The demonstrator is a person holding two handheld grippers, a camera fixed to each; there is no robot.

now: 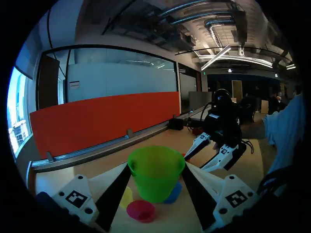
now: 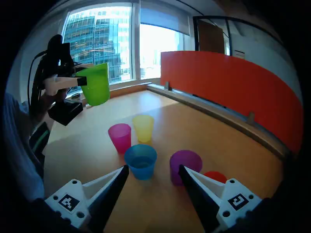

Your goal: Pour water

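- The left gripper view looks from close at the green cup (image 1: 155, 171). The left tongs (image 1: 155, 165) hold it, one finger pressed on each side. The cup's mouth faces up, but I cannot tell if water is inside.
- The right gripper view shows the same cup from the side (image 2: 94, 89). It is lifted well above the surface (image 2: 217, 132), nearly upright.
- The right tongs (image 2: 152, 167) stand wide and hold nothing.
- Just in front of them stand a blue cup (image 2: 140, 161) and a purple cup (image 2: 186, 166). A pink cup (image 2: 120, 137) and a yellow cup (image 2: 143, 127) stand behind, close together.
- The blue cup's inside is visible, but I cannot tell if it has water.
- A red round thing (image 2: 215, 176) is partly hidden behind the purple cup and a finger.
- In the left gripper view the green cup covers most of the cups below it.
- An orange partition (image 2: 233, 85) runs along the far edge of the surface, and windows (image 2: 105, 42) are at the end.
- A pale sleeve (image 1: 287, 128) is at the right.
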